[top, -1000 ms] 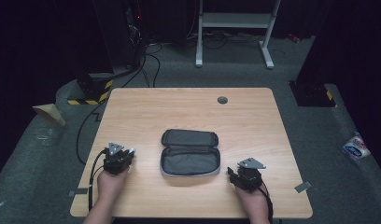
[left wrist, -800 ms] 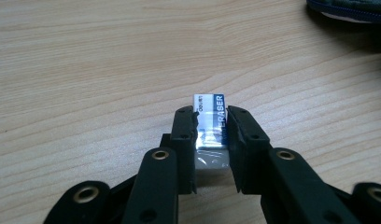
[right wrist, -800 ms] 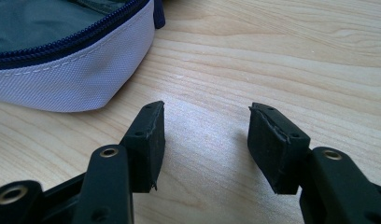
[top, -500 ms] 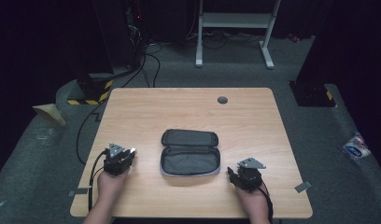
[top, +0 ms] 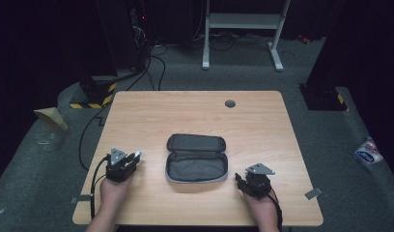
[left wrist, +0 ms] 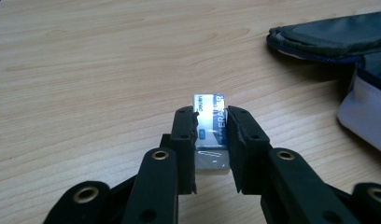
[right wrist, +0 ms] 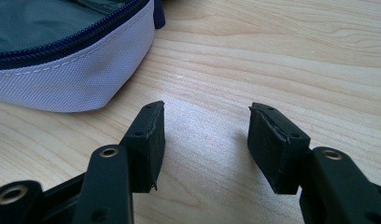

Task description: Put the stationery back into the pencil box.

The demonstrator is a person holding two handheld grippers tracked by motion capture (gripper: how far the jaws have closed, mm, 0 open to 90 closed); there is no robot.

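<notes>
An open grey pencil case with a dark zip lies in the middle of the wooden table. My left gripper rests on the table to the case's left, its jaws shut on a white eraser with a blue printed sleeve. The case's lid shows at the upper right of the left gripper view. My right gripper sits to the right of the case near the front edge. Its jaws stand open over bare wood, and the case's pale side wall lies just beyond its left jaw.
A round cable hole sits near the table's far edge. Cables trail from the left gripper over the table's left side. A white stand and dark equipment stand on the floor behind. A packet lies on the floor at right.
</notes>
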